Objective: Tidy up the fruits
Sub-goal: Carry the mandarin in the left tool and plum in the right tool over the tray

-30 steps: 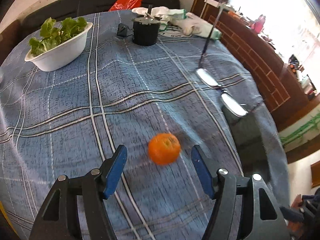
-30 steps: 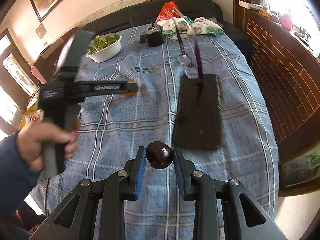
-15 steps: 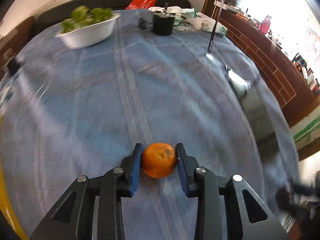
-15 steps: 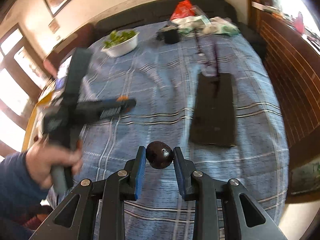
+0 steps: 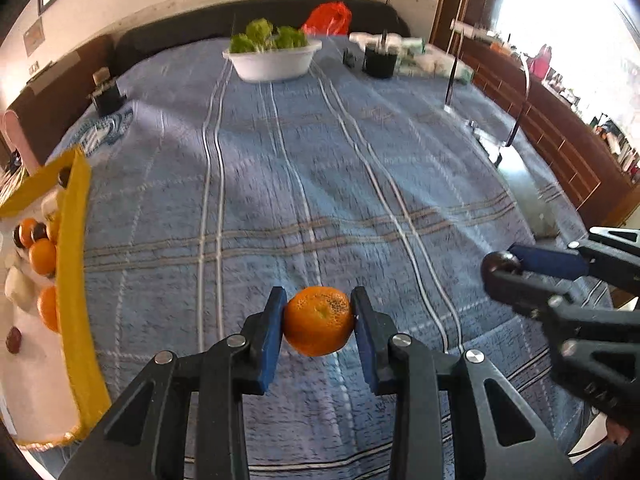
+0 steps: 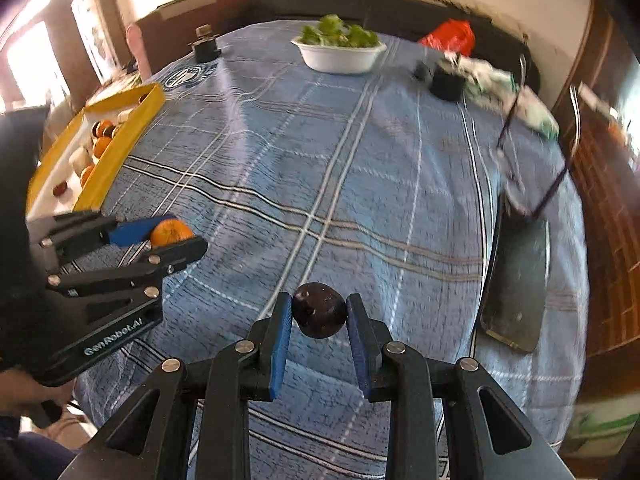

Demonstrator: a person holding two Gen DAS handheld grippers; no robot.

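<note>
My left gripper point(image 5: 318, 320) is shut on an orange mandarin point(image 5: 319, 320) and holds it above the blue checked tablecloth. My right gripper point(image 6: 319, 316) is shut on a dark purple round fruit point(image 6: 319, 315). In the left wrist view the right gripper point(image 5: 504, 270) comes in from the right with that dark fruit point(image 5: 498, 265). In the right wrist view the left gripper point(image 6: 176, 236) with the mandarin point(image 6: 171, 232) is at the left. A yellow-rimmed tray point(image 5: 76, 280) at the table's left edge holds several mandarins and dark fruits; the same yellow-rimmed tray point(image 6: 120, 148) shows from the right wrist.
At the table's far side stands a white bowl of green leaves point(image 5: 274, 60) with a black cup point(image 5: 380, 64) to its right. A dark flat board point(image 6: 516, 292) and spectacles point(image 6: 532, 168) lie at the right. A small black object point(image 5: 106, 96) sits far left.
My left gripper closed on the mandarin, lifted it and swung left, bringing the yellow tray into view. My right gripper, still holding the dark fruit, also turned left.
</note>
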